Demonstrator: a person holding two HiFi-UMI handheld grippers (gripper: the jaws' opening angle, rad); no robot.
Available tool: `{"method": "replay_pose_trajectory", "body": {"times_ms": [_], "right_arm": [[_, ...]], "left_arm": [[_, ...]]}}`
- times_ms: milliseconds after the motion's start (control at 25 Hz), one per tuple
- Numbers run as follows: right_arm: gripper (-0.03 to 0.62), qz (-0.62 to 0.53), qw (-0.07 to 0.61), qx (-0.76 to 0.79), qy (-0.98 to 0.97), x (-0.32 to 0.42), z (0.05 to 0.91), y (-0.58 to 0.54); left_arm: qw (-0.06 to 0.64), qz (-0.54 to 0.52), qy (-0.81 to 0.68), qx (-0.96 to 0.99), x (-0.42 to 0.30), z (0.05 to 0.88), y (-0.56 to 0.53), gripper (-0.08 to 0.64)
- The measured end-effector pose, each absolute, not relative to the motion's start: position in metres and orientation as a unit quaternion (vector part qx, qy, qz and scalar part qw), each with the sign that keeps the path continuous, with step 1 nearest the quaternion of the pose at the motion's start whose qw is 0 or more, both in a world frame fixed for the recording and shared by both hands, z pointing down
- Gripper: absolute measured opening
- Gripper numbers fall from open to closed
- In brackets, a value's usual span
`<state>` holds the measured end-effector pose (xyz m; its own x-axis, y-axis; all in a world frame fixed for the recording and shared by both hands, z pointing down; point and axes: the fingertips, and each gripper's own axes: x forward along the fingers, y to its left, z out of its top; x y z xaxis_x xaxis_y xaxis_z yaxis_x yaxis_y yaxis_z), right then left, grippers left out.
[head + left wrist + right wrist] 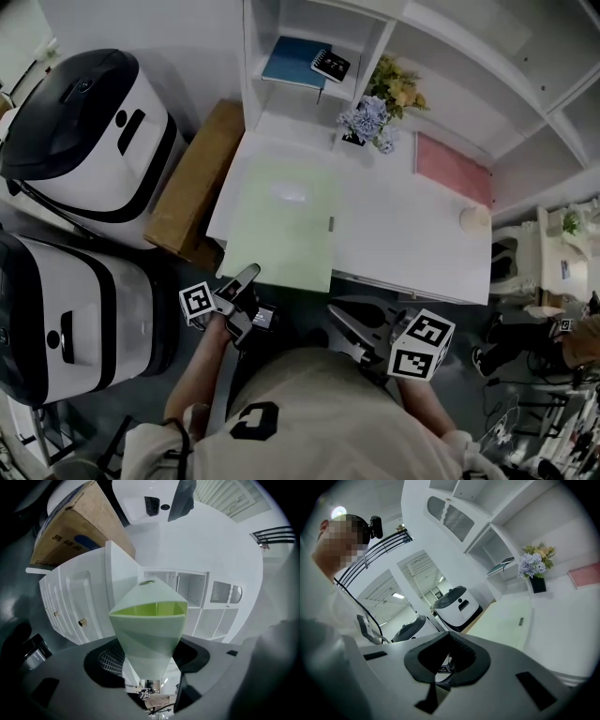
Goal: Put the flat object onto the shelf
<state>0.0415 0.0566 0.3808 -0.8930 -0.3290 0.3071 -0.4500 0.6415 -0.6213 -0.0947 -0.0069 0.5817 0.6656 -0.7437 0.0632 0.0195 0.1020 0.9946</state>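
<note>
"Where is the green folder (281,220) lying?"

"It is lying on the white desk (412,234), below the shelf (249,56). Its near edge is sticking out past the desk."

"What are the left tongs (246,279) doing?"

"They are pinching its near left corner, partly open. That arm is reaching forward."

"And the right tongs (339,314)?"

"They are closed, holding nothing, hanging by the person's tummy."

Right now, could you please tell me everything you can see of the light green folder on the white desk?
The light green folder is a thin, pale rectangle, plastic by its look, with a small dark mark at its right edge and a pale glare patch near its middle. It lies flat on the white desk, with its near left corner past the front edge. There the left gripper is closed on it, and the left gripper view shows its two leaves splayed apart.
</note>
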Motion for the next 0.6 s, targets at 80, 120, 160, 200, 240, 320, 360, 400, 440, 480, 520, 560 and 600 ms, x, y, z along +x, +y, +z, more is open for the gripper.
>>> {"method": "replay_pose_trajectory", "body": {"times_ms": [80,120,160,200,240,320,360,400,440,480,520,560,600], "right_arm": [[0.021,0.363,0.081,0.219,-0.902,0.038,0.38,0.056],[0.021,0.362,0.081,0.22,-0.902,0.037,0.38,0.056],[0.021,0.362,0.081,0.221,-0.902,0.035,0.379,0.056],[0.021,0.362,0.081,0.222,-0.902,0.032,0.379,0.056],[0.021,0.361,0.081,0.222,-0.902,0.03,0.379,0.056],[0.021,0.361,0.081,0.222,-0.902,0.025,0.38,0.057],[0.021,0.362,0.081,0.223,-0.902,0.022,0.38,0.057],[0.021,0.362,0.081,0.224,-0.901,0.02,0.381,0.057],[0.021,0.363,0.08,0.225,-0.901,0.018,0.381,0.057],[0.021,0.364,0.08,0.226,-0.9,0.016,0.381,0.056],[0.021,0.364,0.08,0.227,-0.9,0.014,0.381,0.056],[0.021,0.364,0.079,0.227,-0.9,0.013,0.381,0.055],[0.021,0.364,0.079,0.227,-0.9,0.011,0.381,0.055]], "left_arm": [[0.679,-0.281,-0.296,0.61,-0.098,0.58,-0.009,0.302],[0.679,-0.281,-0.295,0.611,-0.099,0.579,-0.01,0.302],[0.678,-0.281,-0.293,0.613,-0.101,0.578,-0.011,0.302],[0.678,-0.281,-0.292,0.614,-0.102,0.576,-0.012,0.302],[0.678,-0.28,-0.291,0.614,-0.104,0.575,-0.012,0.302],[0.679,-0.279,-0.289,0.614,-0.107,0.574,-0.014,0.302],[0.68,-0.278,-0.288,0.614,-0.109,0.573,-0.015,0.302],[0.68,-0.278,-0.287,0.615,-0.11,0.572,-0.016,0.302],[0.68,-0.277,-0.285,0.616,-0.112,0.571,-0.017,0.302],[0.679,-0.277,-0.284,0.618,-0.113,0.57,-0.018,0.302],[0.678,-0.278,-0.283,0.619,-0.115,0.569,-0.02,0.302],[0.677,-0.278,-0.282,0.621,-0.116,0.568,-0.021,0.302],[0.675,-0.278,-0.281,0.622,-0.118,0.567,-0.023,0.302]]}}
